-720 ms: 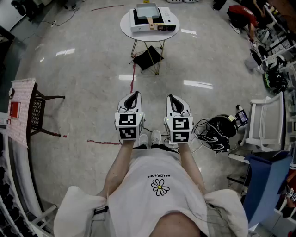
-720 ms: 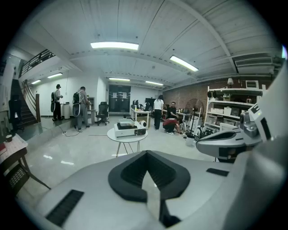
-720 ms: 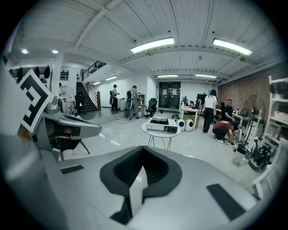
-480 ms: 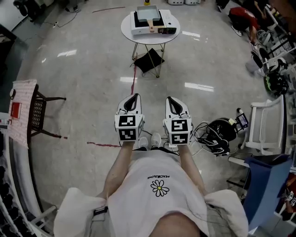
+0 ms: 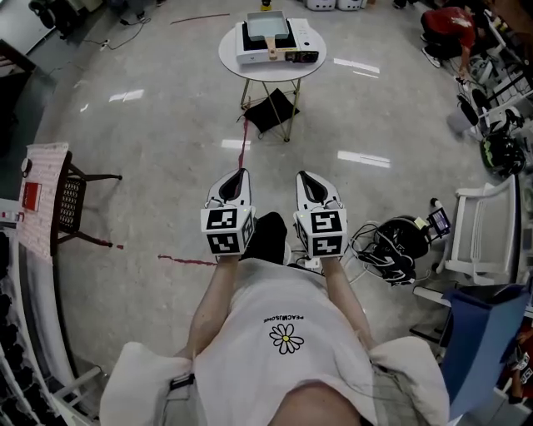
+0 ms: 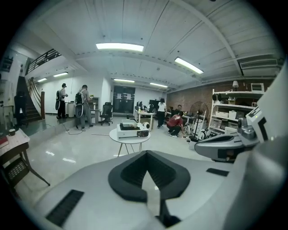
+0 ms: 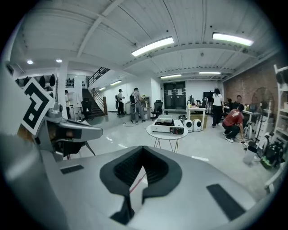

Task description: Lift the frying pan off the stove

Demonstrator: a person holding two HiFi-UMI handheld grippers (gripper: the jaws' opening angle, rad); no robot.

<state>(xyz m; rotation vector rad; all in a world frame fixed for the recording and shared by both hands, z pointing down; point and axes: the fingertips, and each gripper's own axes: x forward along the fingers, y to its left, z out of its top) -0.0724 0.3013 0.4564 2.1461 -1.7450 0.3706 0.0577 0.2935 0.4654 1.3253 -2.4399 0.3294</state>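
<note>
Finding: you stand well back from the work, with both tools carried level at waist height, side by side and pointing toward the far end of the room. The left gripper (image 5: 238, 175) has its jaws brought fully together with nothing between them; its own view shows the dark pads meeting at the tip and only floor beyond. The right gripper (image 5: 305, 176) presents the same way, jaws closed tip to tip and holding nothing. This reads as a carrying posture. With the tools closed and kept close to your body, nothing can catch on them, and nothing is within reach to grasp anyway. The frying pan (image 5: 266, 25) sits on the white stove (image 5: 293, 40), which stands on the round table (image 5: 250, 65) at the far centre of the scene, well apart from both grippers. The pan's pale handle (image 5: 272, 52) points toward the near side, which in my judgement favours a straight approach from where you stand. A black bag (image 5: 269, 108) lies on the floor under the table, between its legs. A chair (image 5: 71, 200) stands at the left, and a tangle of cables with a headset (image 5: 398, 240) lies at the near right by your feet. Assessment: the lift has not begun. The open floor between you and the table has to be crossed, and a gripper must open before the handle can be taken.
</note>
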